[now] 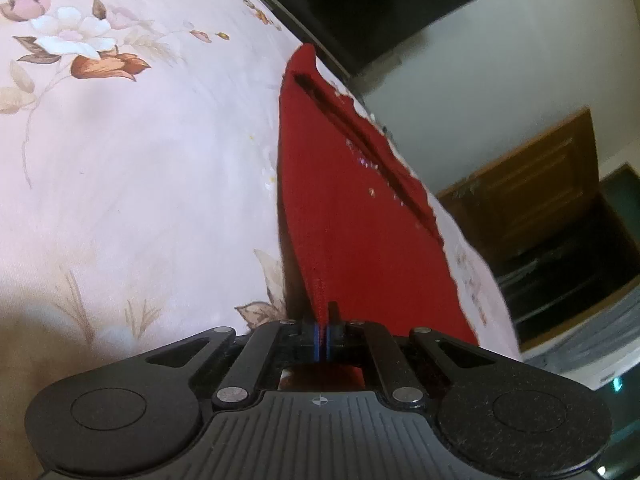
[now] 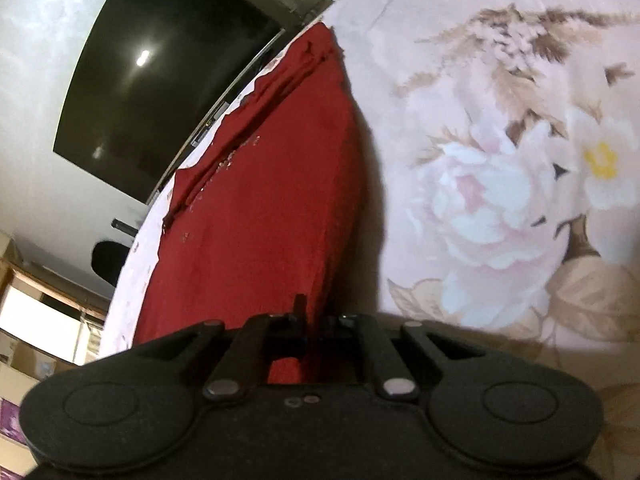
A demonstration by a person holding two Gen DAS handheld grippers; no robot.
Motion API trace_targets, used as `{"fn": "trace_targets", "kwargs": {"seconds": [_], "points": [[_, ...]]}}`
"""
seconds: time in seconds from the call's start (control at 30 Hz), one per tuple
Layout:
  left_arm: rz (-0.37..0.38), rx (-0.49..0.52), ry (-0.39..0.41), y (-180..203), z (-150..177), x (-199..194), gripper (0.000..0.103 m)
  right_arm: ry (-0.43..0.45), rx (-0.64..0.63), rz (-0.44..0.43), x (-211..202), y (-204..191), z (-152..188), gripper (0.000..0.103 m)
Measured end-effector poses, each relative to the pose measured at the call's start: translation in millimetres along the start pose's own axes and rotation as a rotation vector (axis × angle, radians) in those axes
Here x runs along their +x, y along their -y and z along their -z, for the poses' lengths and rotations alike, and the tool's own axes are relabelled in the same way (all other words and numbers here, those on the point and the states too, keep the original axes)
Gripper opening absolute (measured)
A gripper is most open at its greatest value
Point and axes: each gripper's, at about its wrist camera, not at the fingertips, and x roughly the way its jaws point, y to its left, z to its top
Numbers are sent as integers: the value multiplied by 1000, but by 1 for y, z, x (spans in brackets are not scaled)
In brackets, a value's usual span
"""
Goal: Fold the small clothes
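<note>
Both your left gripper (image 1: 323,326) and right gripper (image 2: 316,320) pinch the red cloth (image 1: 340,184) lifted over the flowery bed (image 1: 140,160), so pulling unevenly could slip it free.

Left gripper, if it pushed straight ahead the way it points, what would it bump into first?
The red garment. The left gripper is already shut on its near edge, and the cloth stretches straight ahead over the floral sheet. Beyond it probably comes the dark screen, though depth is unclear.

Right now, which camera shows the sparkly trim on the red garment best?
The left wrist view: the sparkly trim runs along the red garment beside its dark fold, mid-frame. The right wrist view shows only a few faint specks near the garment's left edge.
</note>
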Motion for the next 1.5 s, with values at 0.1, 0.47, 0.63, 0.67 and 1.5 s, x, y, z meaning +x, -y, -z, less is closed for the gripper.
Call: {"fn": "trace_targets", "kwargs": {"seconds": [0.1,0.47,0.63,0.67,1.5], "points": [[8,12,33,9,-3,-5,3,17,-29,1,3,-13,-1,5],[40,175,156,60,-58,-9,3,171,-213,-30,-21,-68,-37,5],[33,247,203,81,-99,-3,3,253,-313,10,-13,-95,-71,5],[32,256,210,85,-108,0,3,266,-339,20,-8,-101,-81,5],[-283,368,51,74,-291,257,4,114,-180,13,212,-51,-287,22]]}}
